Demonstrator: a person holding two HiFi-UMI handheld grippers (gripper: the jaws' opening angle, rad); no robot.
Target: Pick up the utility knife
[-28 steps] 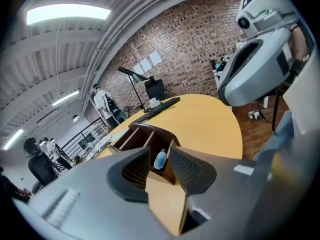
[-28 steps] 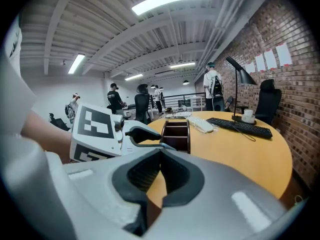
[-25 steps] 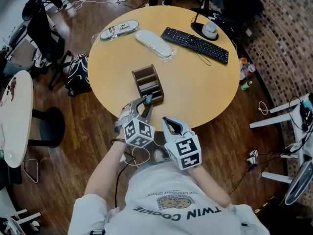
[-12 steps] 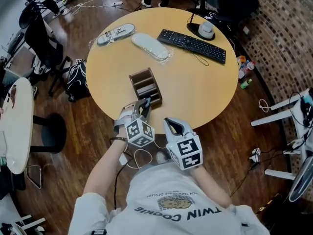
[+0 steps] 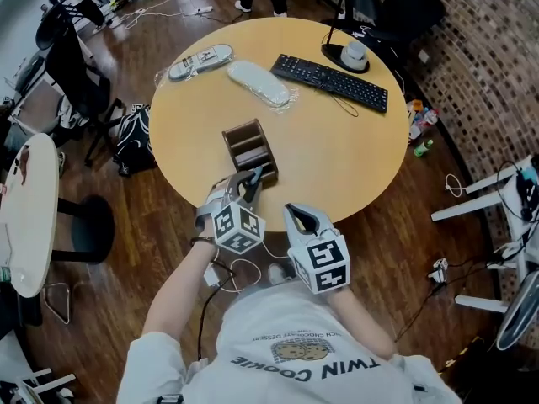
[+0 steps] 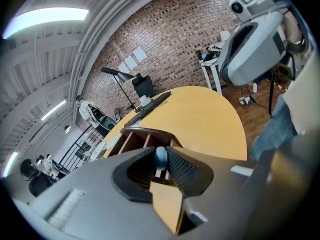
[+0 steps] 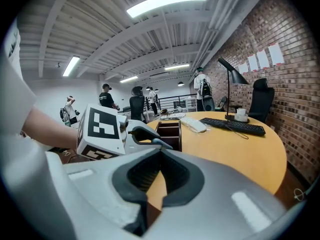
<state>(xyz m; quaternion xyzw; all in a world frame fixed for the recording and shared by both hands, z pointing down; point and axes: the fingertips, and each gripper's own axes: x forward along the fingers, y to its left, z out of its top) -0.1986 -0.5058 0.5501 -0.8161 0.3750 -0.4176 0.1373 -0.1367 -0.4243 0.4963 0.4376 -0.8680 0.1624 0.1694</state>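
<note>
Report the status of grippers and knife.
Left hand-held gripper, jaws just closing, pinches knife in wooden holder. Right hand-held gripper shut, empty. Nothing in the way.

Round light-wood table on dark plank floor. Red-brown brick wall along right, white paper sheets pinned on it. Black desk lamp at table's far edge, black office chair beyond. White ribbed ceiling, long bright light panel overhead. Second white table at left, black chair near it.

utility knife mostly hidden within left gripper, blue end showing
</note>
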